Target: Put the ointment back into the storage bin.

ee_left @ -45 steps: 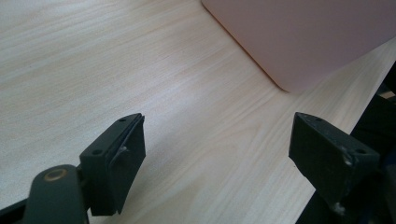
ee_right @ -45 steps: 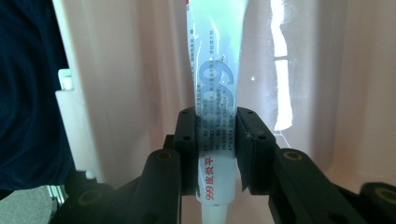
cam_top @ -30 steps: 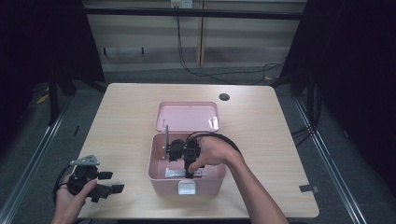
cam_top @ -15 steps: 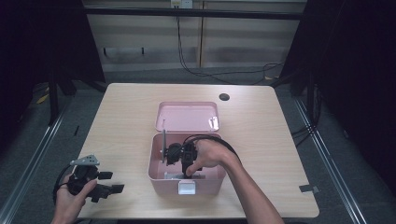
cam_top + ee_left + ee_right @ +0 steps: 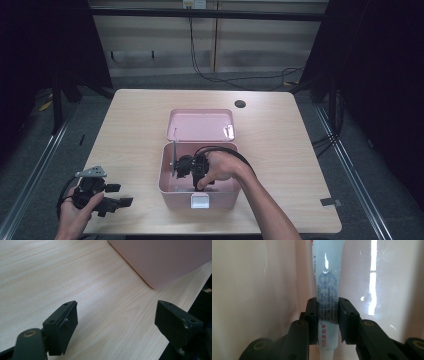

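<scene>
Resting at the pale wooden counter's (image 5: 135,120) near-left corner, the left gripper (image 5: 112,196) has its jaws spread and empty. Toward the near edge's middle, inside the open pink box (image 5: 172,189), the right gripper (image 5: 327,315) pinches a white ointment tube (image 5: 327,277). Dark floor and cables (image 5: 235,75) lie beyond the far edge.

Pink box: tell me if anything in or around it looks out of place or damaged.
Nothing stands out. The box sits square with its lid open behind, and the right gripper holds a white tube inside, unspilled.
</scene>
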Demonstrator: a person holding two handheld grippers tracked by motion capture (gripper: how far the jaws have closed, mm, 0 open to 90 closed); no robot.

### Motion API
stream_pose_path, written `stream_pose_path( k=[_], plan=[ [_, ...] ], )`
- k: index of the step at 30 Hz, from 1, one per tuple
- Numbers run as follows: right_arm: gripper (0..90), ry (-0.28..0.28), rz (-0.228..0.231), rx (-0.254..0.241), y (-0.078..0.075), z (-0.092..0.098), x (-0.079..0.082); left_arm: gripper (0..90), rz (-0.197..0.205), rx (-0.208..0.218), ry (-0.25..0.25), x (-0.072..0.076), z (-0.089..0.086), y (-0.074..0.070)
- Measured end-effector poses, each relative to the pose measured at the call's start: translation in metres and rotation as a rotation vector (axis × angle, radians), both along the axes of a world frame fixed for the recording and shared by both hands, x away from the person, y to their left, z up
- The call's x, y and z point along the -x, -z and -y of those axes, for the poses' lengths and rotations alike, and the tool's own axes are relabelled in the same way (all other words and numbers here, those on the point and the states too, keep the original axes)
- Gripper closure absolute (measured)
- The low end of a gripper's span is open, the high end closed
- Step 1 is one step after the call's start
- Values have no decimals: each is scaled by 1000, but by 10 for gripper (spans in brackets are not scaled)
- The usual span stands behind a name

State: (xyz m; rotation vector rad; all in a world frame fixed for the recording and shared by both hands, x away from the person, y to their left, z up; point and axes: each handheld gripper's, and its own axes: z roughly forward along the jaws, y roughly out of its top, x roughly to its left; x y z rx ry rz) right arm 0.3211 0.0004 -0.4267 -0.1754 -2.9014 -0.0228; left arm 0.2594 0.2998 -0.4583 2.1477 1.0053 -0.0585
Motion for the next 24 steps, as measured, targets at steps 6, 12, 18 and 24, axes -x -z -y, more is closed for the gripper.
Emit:
stream_pose_path(
  k=[6, 12, 18, 24],
  plan=[
    [716, -7, -11, 2, 5, -1, 1, 185, -1, 0, -1, 0, 0, 0],
    [715, -19, -31, 5, 10, -3, 1, 185, 0, -2, -1, 0, 0, 0],
    [714, -18, -35, 7, 15, -3, 1, 185, 0, -1, 0, 0, 0, 0],
    [713, -17, -54, -7, 18, -3, 1, 185, 3, -4, -2, 0, 0, 0]
  ],
)
